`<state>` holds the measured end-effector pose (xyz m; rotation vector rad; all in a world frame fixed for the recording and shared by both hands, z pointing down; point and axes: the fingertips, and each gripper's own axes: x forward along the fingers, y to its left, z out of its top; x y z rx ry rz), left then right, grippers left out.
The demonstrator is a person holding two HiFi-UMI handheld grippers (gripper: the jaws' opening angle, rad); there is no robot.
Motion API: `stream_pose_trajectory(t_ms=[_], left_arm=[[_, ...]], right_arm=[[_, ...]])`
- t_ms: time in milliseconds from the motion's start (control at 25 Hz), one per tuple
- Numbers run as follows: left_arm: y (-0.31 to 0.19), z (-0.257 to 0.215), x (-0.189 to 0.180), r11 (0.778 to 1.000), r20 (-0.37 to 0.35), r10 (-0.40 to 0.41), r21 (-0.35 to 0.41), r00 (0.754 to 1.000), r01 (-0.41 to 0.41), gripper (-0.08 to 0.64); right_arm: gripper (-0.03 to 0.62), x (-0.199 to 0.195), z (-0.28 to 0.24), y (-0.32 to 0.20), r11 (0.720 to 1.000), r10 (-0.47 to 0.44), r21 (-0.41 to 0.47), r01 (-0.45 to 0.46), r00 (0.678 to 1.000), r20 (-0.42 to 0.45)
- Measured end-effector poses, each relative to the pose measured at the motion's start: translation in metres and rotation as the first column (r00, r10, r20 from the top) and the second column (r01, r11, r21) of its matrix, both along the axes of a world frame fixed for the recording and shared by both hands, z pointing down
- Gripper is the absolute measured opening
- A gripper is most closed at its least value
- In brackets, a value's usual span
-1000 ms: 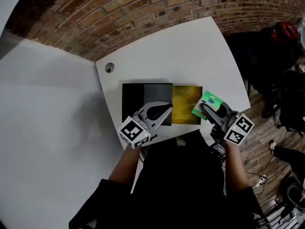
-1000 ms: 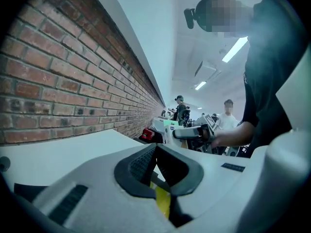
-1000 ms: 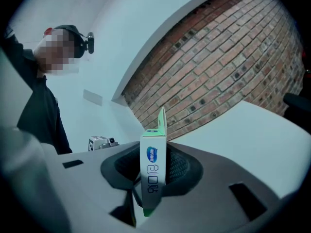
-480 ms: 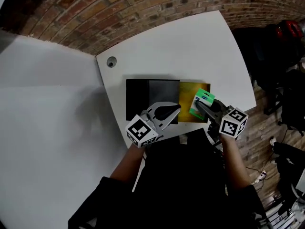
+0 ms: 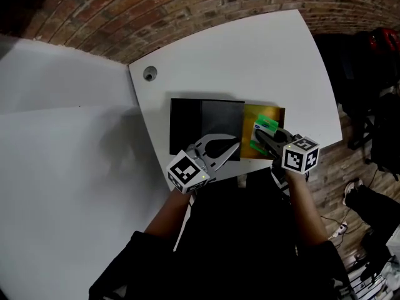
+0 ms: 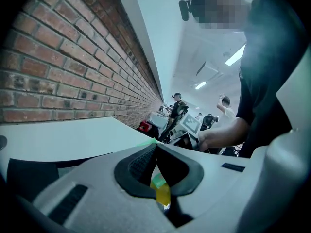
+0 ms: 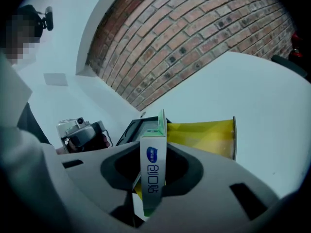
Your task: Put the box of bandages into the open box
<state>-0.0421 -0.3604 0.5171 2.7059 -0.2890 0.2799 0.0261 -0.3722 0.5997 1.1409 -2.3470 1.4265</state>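
The box of bandages (image 5: 263,134), green and white with blue print (image 7: 154,171), is clamped upright between the jaws of my right gripper (image 5: 267,140). It hangs just over the yellow inside of the open box (image 5: 272,116), whose yellow walls (image 7: 204,136) show right behind it in the right gripper view. My left gripper (image 5: 232,146) is low over the near edge of the black and grey panel (image 5: 187,125), left of the yellow box. Its jaw tips meet with nothing between them (image 6: 156,149).
The boxes lie near the front edge of a white table (image 5: 250,61) with a round cable hole (image 5: 149,74) at its far left corner. A brick wall (image 5: 156,11) runs behind it. People and gear stand in the distance (image 6: 182,118).
My right gripper has come down and leftward with the bandage box, from the yellow box's right edge to over its inside. The left gripper has sunk a little.
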Motion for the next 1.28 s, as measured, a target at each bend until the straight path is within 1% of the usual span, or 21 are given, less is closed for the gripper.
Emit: stream_pose_trajectory(t_ms=[280, 560, 1120, 1280], left_arm=[[0.003, 0.005, -0.006, 1.0, -0.008, 0.007, -0.02, 1.0, -0.008, 0.015], [0.005, 0.013, -0.011, 0.999, -0.003, 0.013, -0.042, 1.0, -0.013, 0.015], [0.01, 0.015, -0.012, 0.999, -0.014, 0.017, -0.046, 1.0, -0.018, 0.015], [0.012, 0.017, -0.013, 0.999, -0.011, 0.018, -0.045, 1.0, -0.019, 0.015]], right_arm=[[0.095, -0.009, 0.026, 0.001, 0.995, -0.018, -0.099, 0.013, 0.998, -0.055], [0.097, -0.013, 0.044, 0.001, 0.989, -0.032, -0.147, 0.015, 0.993, -0.113], [0.103, -0.017, 0.055, -0.001, 0.985, -0.041, -0.173, 0.011, 0.984, -0.171], [0.13, -0.02, 0.055, -0.002, 0.985, -0.055, -0.171, 0.022, 0.981, -0.188]])
